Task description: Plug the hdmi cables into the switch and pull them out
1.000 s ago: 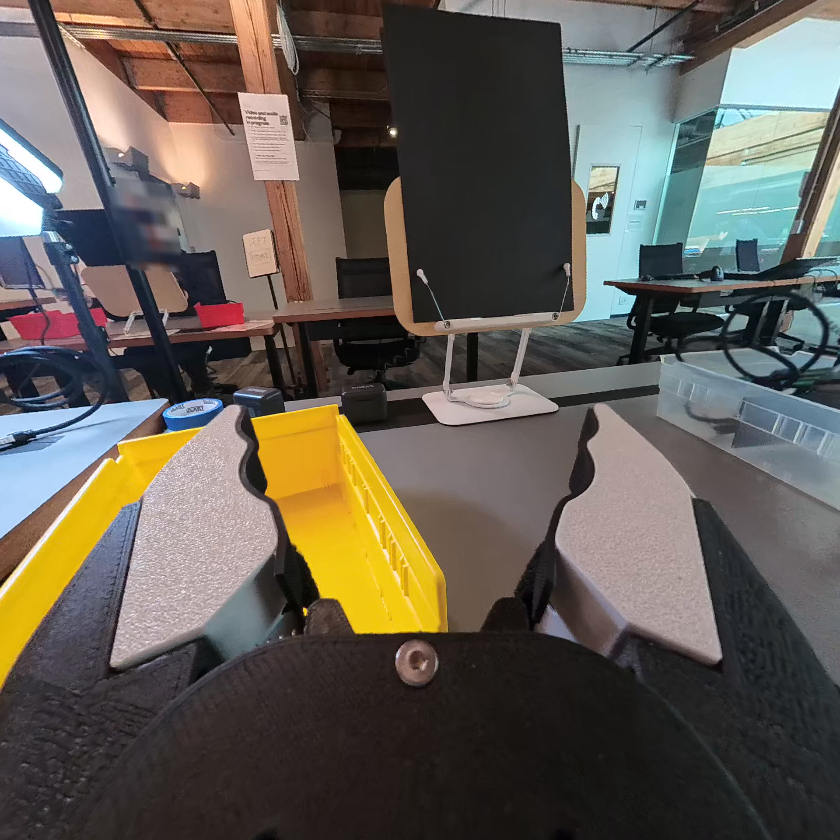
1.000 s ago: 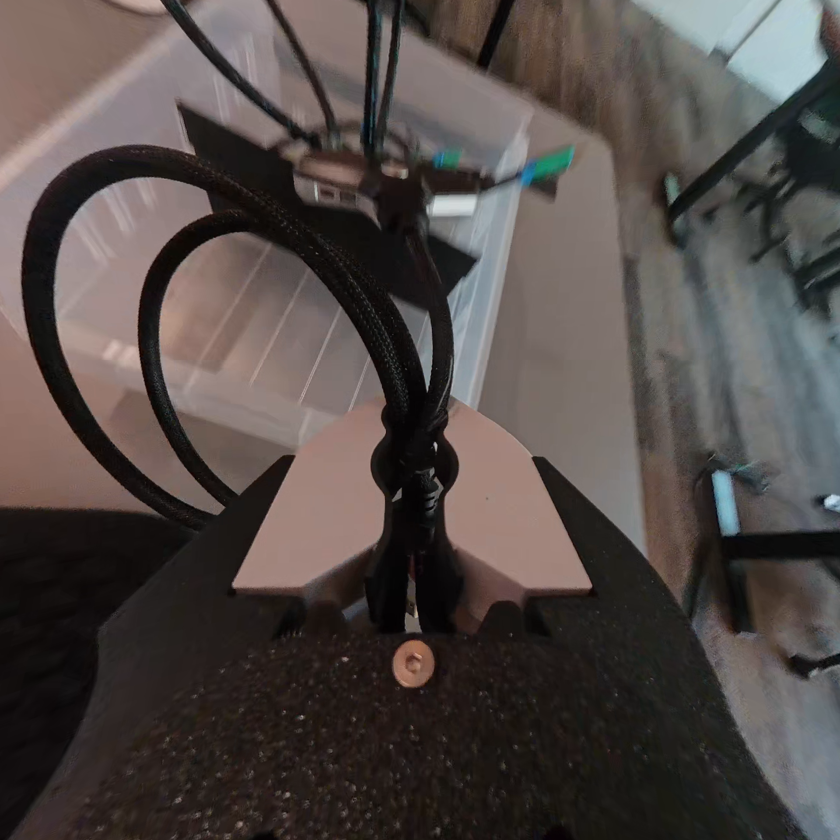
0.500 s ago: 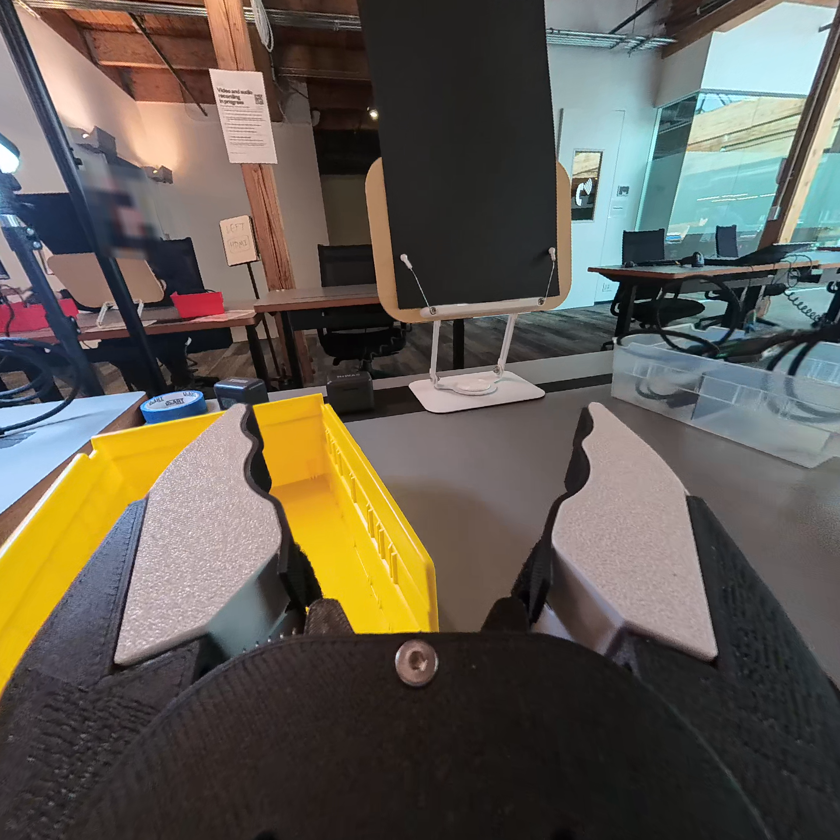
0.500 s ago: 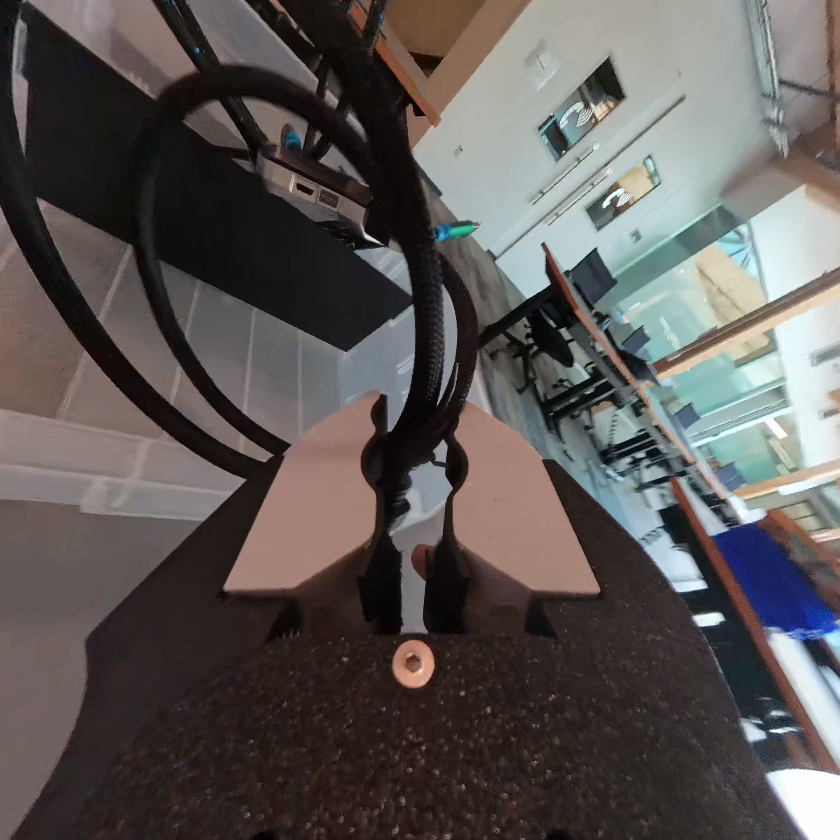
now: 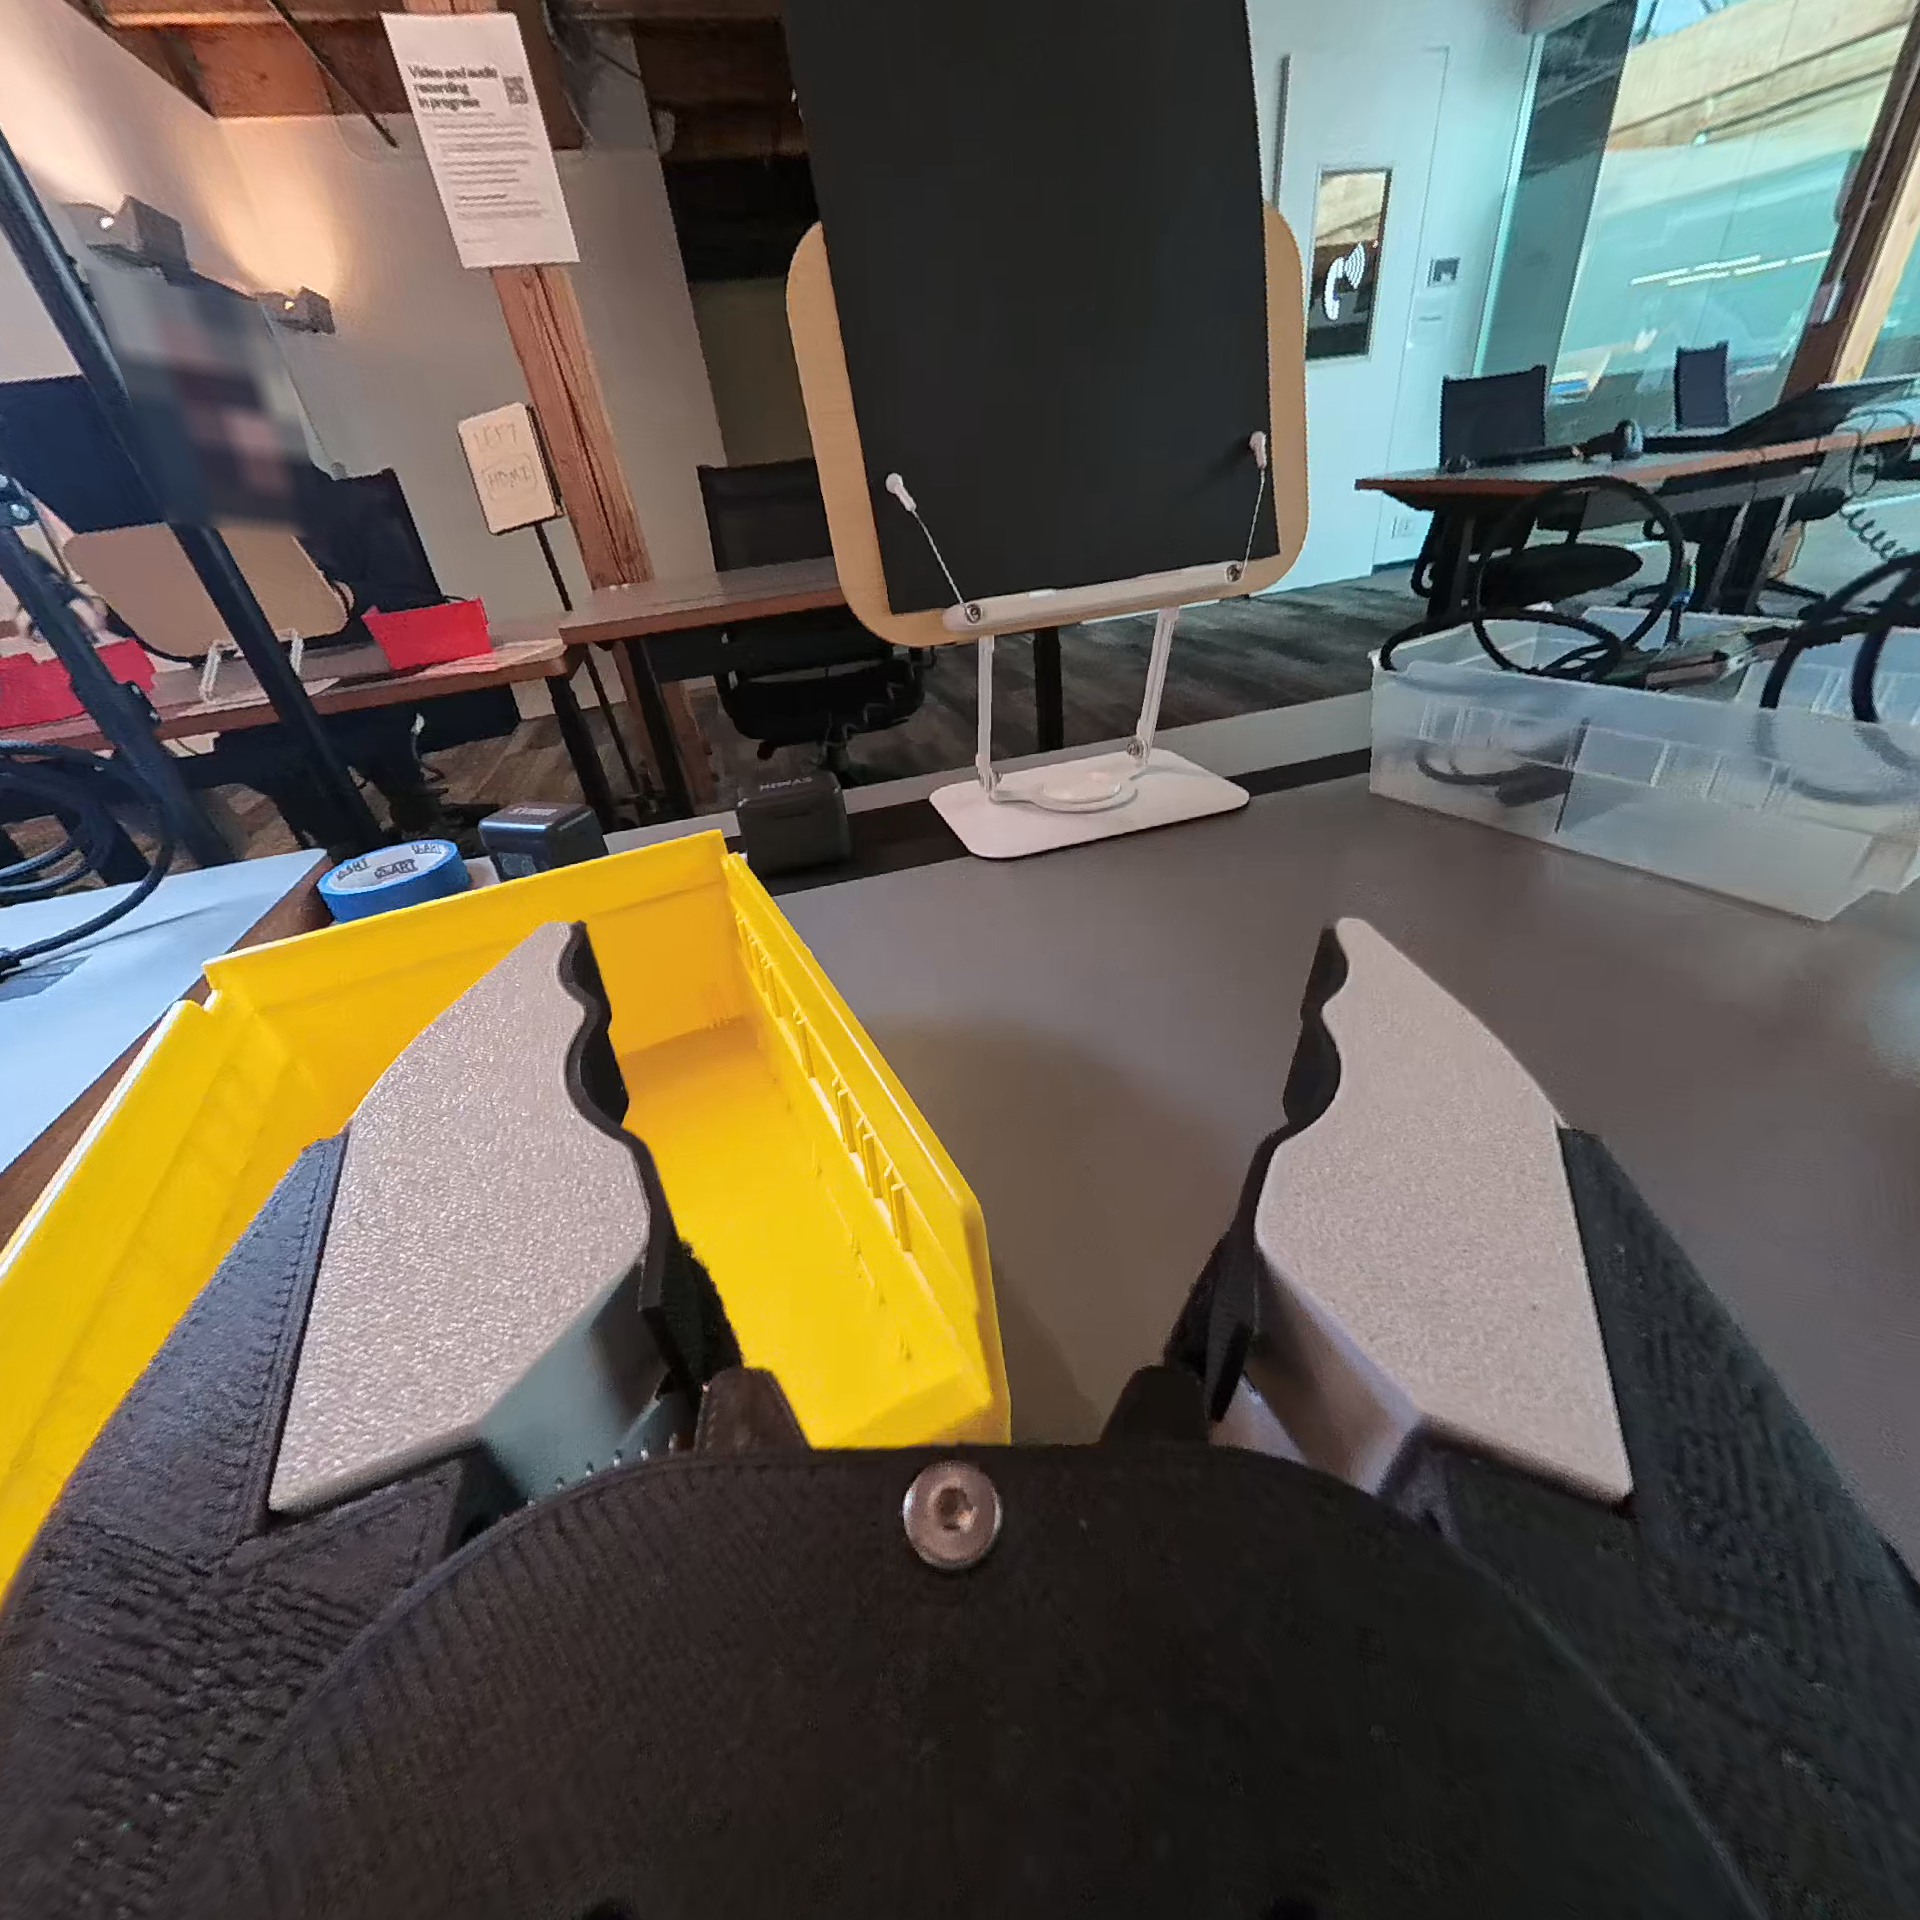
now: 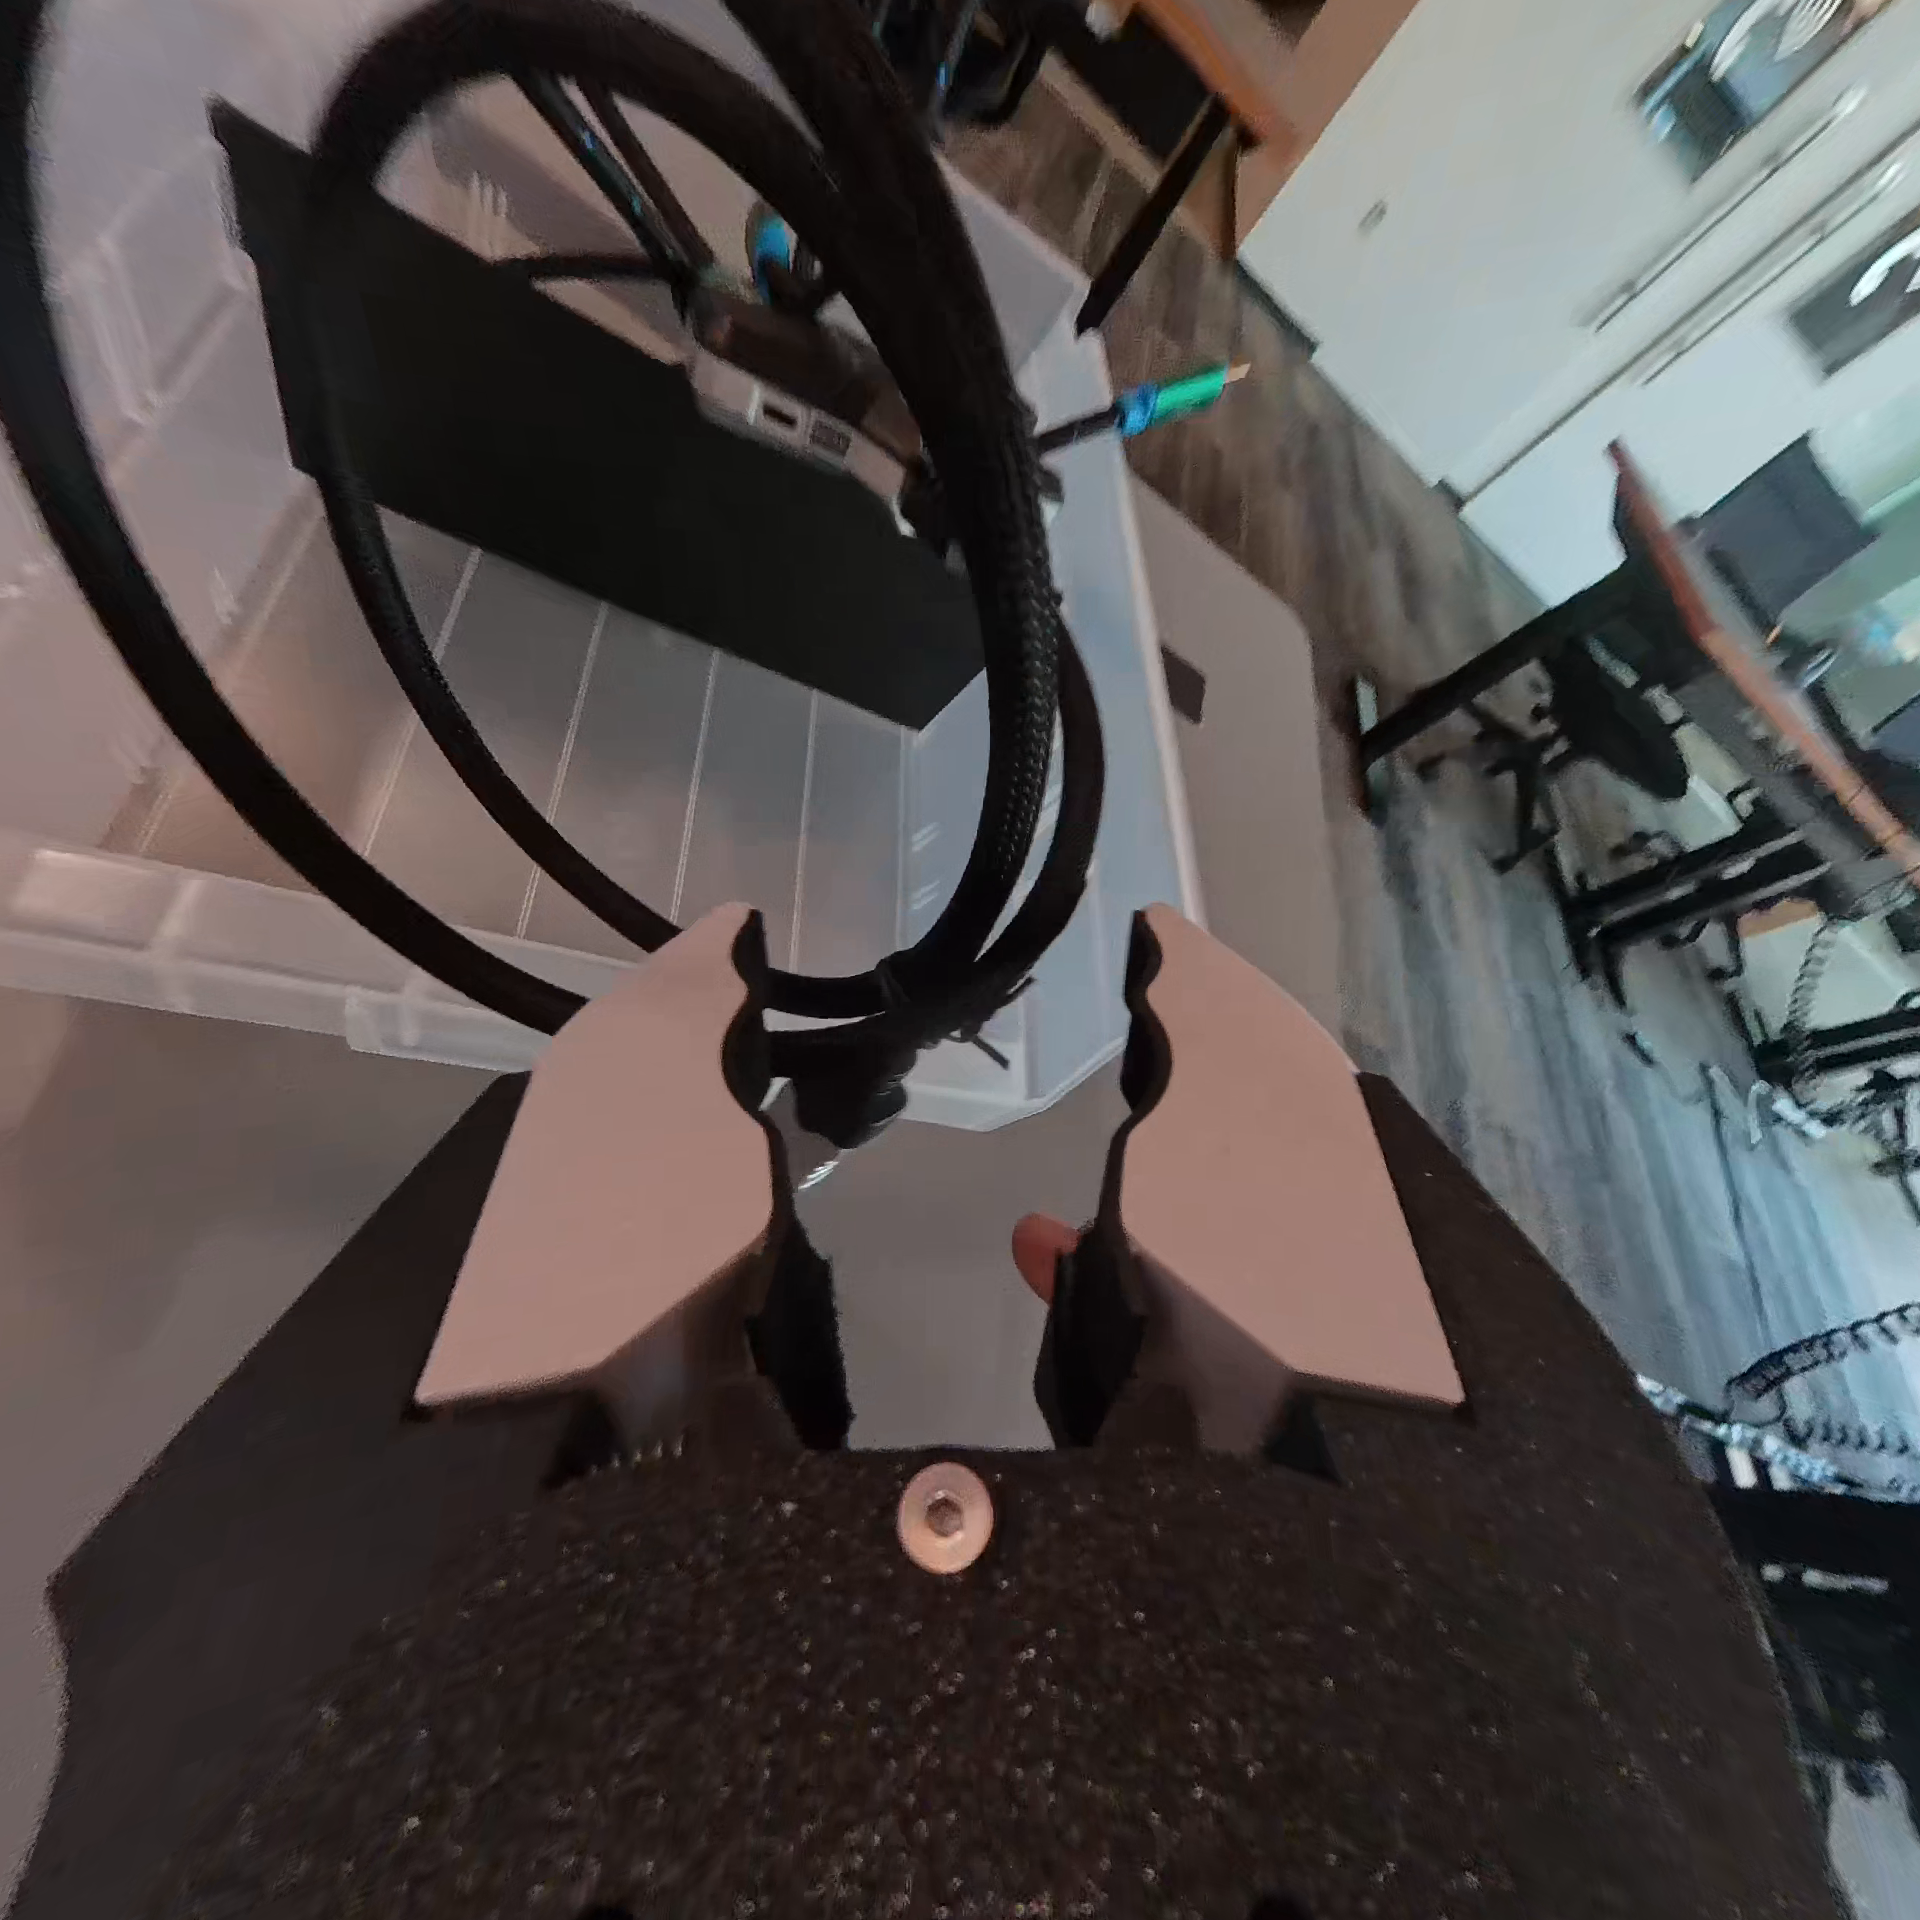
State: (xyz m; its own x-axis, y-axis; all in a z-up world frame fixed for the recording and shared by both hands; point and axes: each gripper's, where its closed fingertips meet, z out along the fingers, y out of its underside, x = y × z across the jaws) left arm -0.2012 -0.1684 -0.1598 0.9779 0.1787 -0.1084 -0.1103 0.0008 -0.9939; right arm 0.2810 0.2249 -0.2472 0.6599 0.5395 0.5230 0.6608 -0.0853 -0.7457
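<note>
HDMI cables loop above the clear bin, their bundled end lying loose between the fingers of your right tool, which gapes moderately and grips nothing. The switch sits in that bin; your left tool hangs wide and empty beside the yellow bin, probably free to steady the switch.

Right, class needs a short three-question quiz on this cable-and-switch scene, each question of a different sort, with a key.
1. True or false: the right gripper is clamped shut on the braided black cable.
2. What colour is the bin beside the left gripper? A red, B yellow, C clear.
3. Fill in: the switch lies in the ___ plastic bin.

Key: 1 false, its jaws stand apart with the cable bundle against the left finger. 2 B. 3 clear.
</note>
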